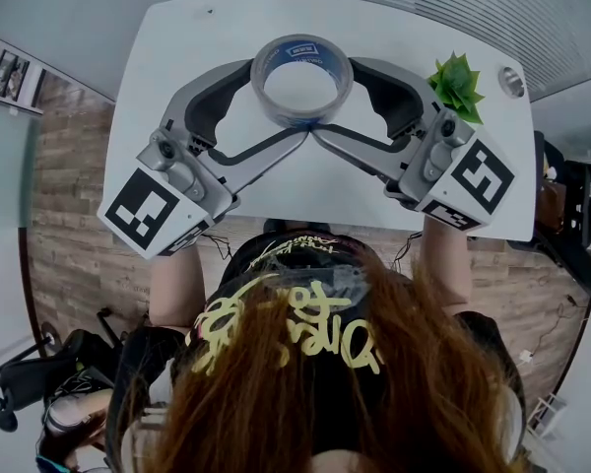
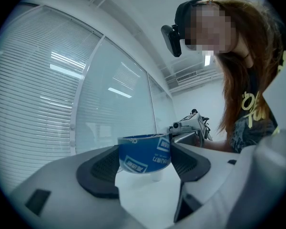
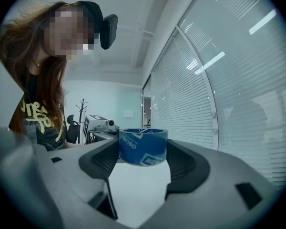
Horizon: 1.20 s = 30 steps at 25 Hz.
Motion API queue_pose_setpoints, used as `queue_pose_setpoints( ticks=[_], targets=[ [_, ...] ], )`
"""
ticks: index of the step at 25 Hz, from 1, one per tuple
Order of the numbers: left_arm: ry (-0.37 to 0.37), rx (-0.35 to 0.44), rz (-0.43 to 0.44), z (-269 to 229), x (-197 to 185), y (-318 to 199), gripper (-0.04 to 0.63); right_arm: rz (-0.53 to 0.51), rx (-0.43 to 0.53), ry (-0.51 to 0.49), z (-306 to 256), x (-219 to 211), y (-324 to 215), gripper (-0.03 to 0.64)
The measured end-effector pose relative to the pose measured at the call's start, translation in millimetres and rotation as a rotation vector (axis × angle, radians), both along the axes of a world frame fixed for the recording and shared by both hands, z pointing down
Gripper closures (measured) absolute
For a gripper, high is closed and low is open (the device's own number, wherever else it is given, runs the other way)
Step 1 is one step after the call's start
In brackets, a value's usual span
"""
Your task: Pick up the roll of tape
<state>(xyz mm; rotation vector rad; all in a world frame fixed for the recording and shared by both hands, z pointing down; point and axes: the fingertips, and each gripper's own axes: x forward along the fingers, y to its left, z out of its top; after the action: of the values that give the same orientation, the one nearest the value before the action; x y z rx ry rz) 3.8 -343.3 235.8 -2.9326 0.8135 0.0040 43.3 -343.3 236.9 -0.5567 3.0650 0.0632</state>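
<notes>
While left gripper and right gripper both clamp the blue roll of tape mid-frame, pressure should match. Both should rise level.

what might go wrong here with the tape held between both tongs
1. The roll of tape sits only at the tips of the left tongs and right tongs, seemingly off the table. If the hands pull apart or twist unevenly, it may slip and drop.
2. The green plant stands right beside the right tongs, so a swing that way could knock it over.
</notes>
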Motion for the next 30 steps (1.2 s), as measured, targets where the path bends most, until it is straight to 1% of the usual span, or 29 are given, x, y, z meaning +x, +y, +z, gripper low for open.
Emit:
queue_pose_setpoints(
  ticks=[4, 12, 15, 18, 30],
  targets=[
    [0.0, -0.009, 0.0, 1.0, -0.3, -0.5, 0.261, 0.003, 0.015, 0.003, -0.1, -0.2, 0.2, 0.299],
    [-0.007, -0.017, -0.001, 3.9, -0.3, -0.3, 0.261, 0.004, 0.014, 0.004, 1.0, 0.1, -0.3, 0.3],
    [0.002, -0.005, -0.004, 2.2, 0.1, -1.4, 0.261, 0.002, 0.013, -0.004, 1.7, 0.4, -1.0, 0.301],
    [-0.007, 0.0, -0.006, 4.3, -0.1, -1.7, 0.261, 0.003, 0.017, 0.002, 3.8, 0.0, -1.3, 0.301],
    [0.022, -0.021, -0.001, 5.2, -1.9, -1.7, 0.261, 0.009, 0.003, 0.006, 3.7, -1.4, -0.7, 0.302]
  ],
)
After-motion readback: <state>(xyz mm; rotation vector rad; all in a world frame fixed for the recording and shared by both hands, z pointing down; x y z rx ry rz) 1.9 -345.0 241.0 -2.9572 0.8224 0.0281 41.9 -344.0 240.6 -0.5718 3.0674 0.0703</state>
